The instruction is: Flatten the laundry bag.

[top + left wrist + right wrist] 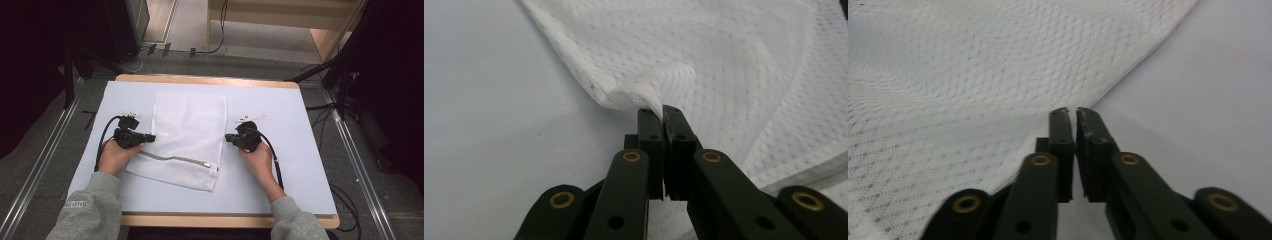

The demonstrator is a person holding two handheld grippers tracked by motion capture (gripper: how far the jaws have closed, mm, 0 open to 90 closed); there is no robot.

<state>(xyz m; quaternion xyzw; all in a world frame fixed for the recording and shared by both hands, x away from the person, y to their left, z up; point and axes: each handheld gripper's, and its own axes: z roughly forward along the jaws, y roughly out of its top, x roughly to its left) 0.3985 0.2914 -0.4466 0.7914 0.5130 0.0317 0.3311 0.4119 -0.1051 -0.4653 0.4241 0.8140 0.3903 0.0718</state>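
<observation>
A white mesh laundry bag (187,135) lies flat on the pale blue table cover (290,175), with its grey zipper (172,159) running along the near end. My left gripper (151,137) sits at the bag's left edge. In the left gripper view it (662,111) is shut on a small raised fold of the mesh (724,60). My right gripper (227,137) meets the bag's right edge. In the right gripper view its jaws (1071,112) are closed to a thin slit at the mesh border (948,75), which lifts slightly toward the tips.
The cover sits on a wooden tabletop (210,79) whose edge shows at the far and near sides. Metal rails (45,160) run along the floor on both sides, and cables (345,200) lie on the floor at the right. Bare cover lies left and right of the bag.
</observation>
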